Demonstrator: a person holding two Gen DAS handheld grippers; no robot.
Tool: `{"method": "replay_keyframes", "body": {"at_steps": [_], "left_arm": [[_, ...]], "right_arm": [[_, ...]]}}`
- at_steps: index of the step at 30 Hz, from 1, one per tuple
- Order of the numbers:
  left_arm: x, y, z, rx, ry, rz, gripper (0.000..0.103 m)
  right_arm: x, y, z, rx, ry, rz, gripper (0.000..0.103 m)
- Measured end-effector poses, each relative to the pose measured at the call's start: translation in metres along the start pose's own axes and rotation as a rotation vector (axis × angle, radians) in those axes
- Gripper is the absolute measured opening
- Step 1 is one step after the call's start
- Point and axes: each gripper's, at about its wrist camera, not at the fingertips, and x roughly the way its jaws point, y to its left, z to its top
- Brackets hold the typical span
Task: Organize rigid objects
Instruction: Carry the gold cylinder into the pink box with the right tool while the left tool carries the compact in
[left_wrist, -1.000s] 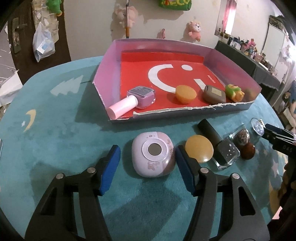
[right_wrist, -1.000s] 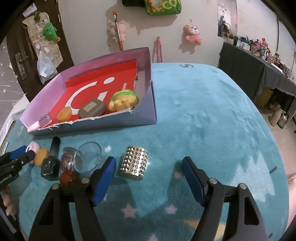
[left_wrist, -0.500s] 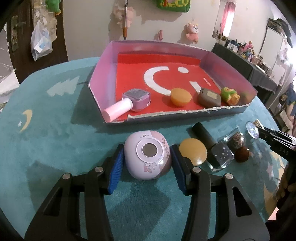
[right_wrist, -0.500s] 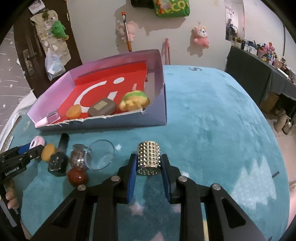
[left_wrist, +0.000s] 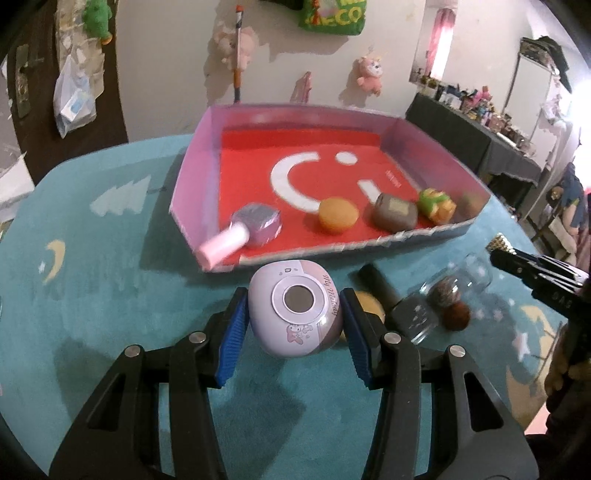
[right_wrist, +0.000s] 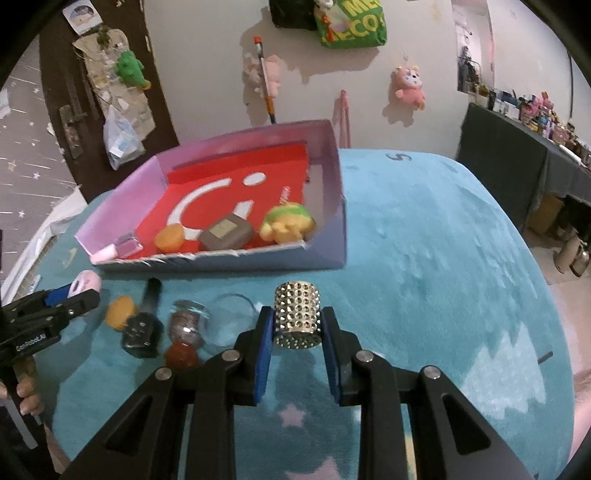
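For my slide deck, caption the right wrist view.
Right gripper clamps a studded metal cylinder in front of the red-floored box.

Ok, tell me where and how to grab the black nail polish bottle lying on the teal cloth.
Grip the black nail polish bottle across its long cap, from above. It lies flat with the cap toward the box; the orange disc and glass jar crowd its wide base.
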Motion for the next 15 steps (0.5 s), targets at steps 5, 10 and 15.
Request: {"method": "replay_keyframes", "body": {"at_steps": [5, 10, 15], "left_arm": [[0.000, 0.000, 0.032, 0.014, -0.006, -0.077, 0.047], [0.022, -0.001, 0.070, 0.047, 0.007, -0.067, 0.047], [0.059, 0.001, 0.096, 0.056, 0.083, -0.057, 0.047]], "right_arm": [[-0.006, 0.012, 0.022, -0.032, -0.030, 0.073, 0.027], [0.003, 0.025, 0.058, -0.085, -0.053, 0.111, 0.027], [0.036, 0.033, 0.092, -0.119, -0.007, 0.133, 0.027]]}}
